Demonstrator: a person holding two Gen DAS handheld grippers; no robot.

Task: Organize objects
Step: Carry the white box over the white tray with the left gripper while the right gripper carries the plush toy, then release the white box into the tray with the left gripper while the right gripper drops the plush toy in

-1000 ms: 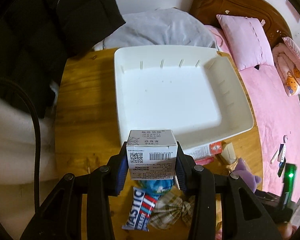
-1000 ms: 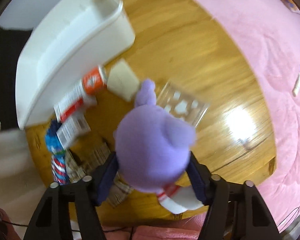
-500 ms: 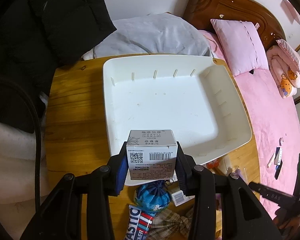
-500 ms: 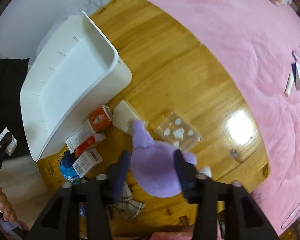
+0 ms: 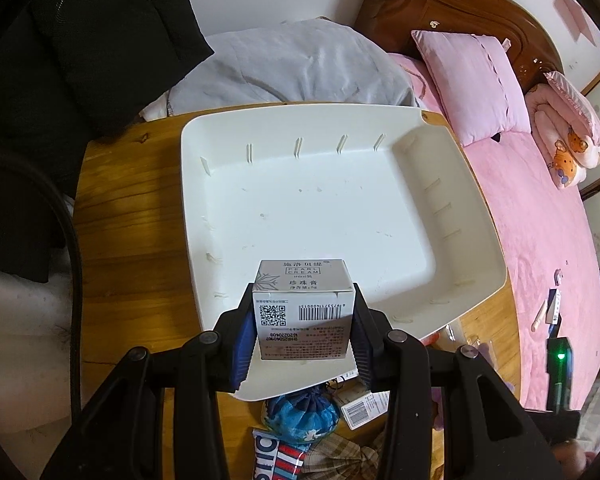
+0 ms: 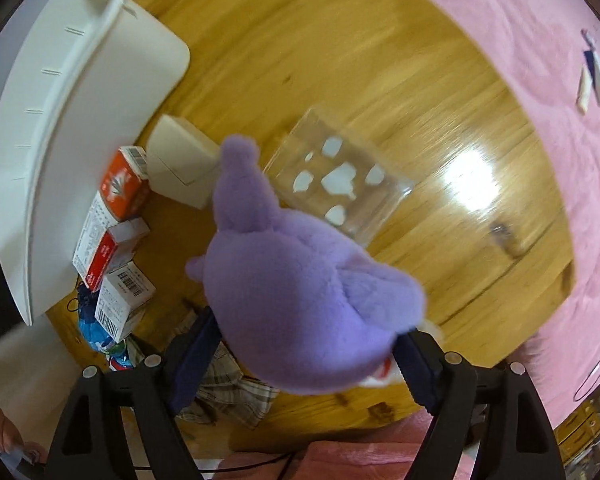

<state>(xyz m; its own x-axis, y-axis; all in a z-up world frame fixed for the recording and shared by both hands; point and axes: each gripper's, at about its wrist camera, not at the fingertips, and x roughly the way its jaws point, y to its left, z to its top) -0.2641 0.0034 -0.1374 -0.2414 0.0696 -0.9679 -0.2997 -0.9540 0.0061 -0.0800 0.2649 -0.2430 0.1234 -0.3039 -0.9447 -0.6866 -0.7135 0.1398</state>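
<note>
A grey-white cream box (image 5: 304, 312) with a barcode and QR code is clamped between the blue pads of my left gripper (image 5: 303, 344). It hangs over the near rim of the empty white tray (image 5: 320, 208). In the right wrist view a purple plush toy (image 6: 300, 288) fills the space between the fingers of my right gripper (image 6: 304, 360). Those jaws are opening and the pads stand beside the plush without squeezing it. The plush rests low over the wooden table (image 6: 340, 60), and the white tray (image 6: 60, 120) is at the left.
Red-and-white cartons (image 6: 116, 188), a beige box (image 6: 180, 168), a clear plastic case (image 6: 336, 184), a blue pouch (image 5: 300, 412) and plaid cloth (image 6: 228, 396) lie beside the tray's near edge. A pink bed (image 5: 540, 220) borders the table; a dark coat (image 5: 80, 40) hangs at the left.
My left gripper carried the box forward, from over the table to over the tray's near rim. My right gripper sank onto the plush and its jaws spread wider.
</note>
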